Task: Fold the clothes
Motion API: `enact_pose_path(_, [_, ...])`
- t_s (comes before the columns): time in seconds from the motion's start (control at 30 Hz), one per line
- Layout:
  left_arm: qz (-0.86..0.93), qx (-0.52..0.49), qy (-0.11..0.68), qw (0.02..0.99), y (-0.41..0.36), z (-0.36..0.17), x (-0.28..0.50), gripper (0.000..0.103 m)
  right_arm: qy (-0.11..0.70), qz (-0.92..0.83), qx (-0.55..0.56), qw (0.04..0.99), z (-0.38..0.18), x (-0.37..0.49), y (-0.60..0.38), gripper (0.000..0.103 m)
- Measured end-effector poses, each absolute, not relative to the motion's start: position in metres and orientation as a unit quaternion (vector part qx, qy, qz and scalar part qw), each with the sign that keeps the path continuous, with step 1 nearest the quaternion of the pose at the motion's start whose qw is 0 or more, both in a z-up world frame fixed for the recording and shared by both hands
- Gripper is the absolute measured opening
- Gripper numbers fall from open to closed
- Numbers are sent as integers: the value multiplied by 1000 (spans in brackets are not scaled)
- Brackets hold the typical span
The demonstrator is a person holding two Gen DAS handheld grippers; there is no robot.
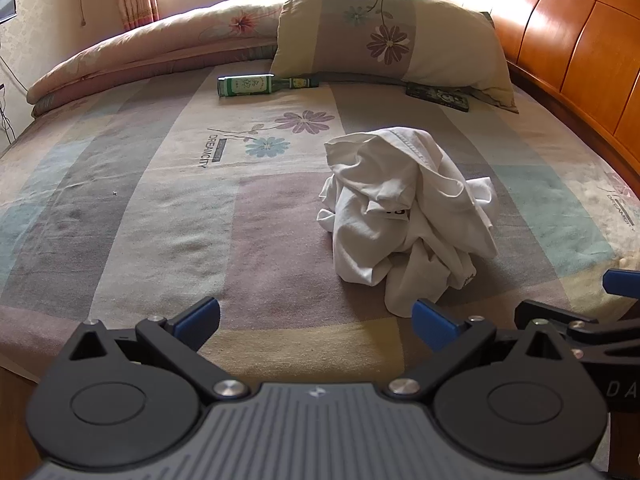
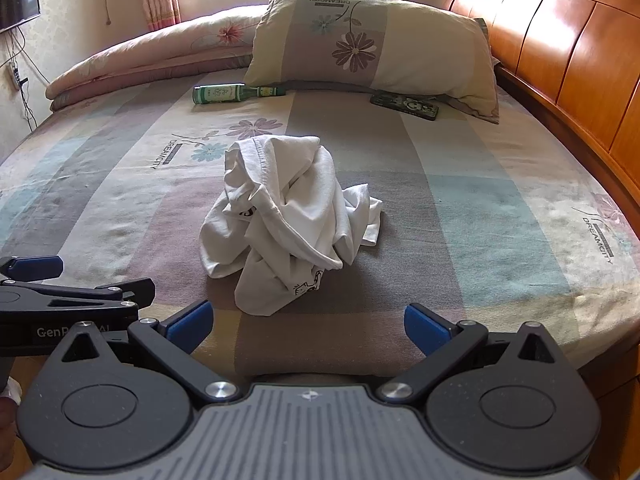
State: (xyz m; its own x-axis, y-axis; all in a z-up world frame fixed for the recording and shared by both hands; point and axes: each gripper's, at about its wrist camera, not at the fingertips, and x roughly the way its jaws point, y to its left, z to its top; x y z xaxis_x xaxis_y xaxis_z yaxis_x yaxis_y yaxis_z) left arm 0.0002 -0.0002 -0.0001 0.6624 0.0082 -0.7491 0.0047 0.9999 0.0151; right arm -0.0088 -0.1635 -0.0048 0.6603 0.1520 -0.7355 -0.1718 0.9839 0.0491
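Note:
A crumpled white garment [image 1: 408,216] [image 2: 288,220] lies in a heap on the patterned bed sheet [image 1: 160,216] [image 2: 480,208], near the front of the bed. My left gripper [image 1: 316,320] hovers above the bed's front edge, open, with only sheet between its blue pads; the heap is just ahead and to its right. My right gripper [image 2: 308,326] is open too, with the heap straight ahead of it, apart from the pads. Each gripper shows at the edge of the other's view: the right one [image 1: 580,304] and the left one [image 2: 92,280].
A green glass bottle [image 1: 264,85] [image 2: 236,93] lies on its side near a large floral pillow [image 1: 392,36] [image 2: 372,48]. A dark flat pack [image 1: 438,97] [image 2: 404,105] rests by the pillow. A rolled quilt [image 1: 140,52] is at the far side, a wooden headboard [image 1: 568,40] on the right.

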Motion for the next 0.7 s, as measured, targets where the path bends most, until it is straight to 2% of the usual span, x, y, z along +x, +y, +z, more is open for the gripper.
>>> enact_pose_path(0.7, [6, 8, 411, 912, -1, -5, 1, 102, 400, 90, -10, 912, -7, -10, -164, 103])
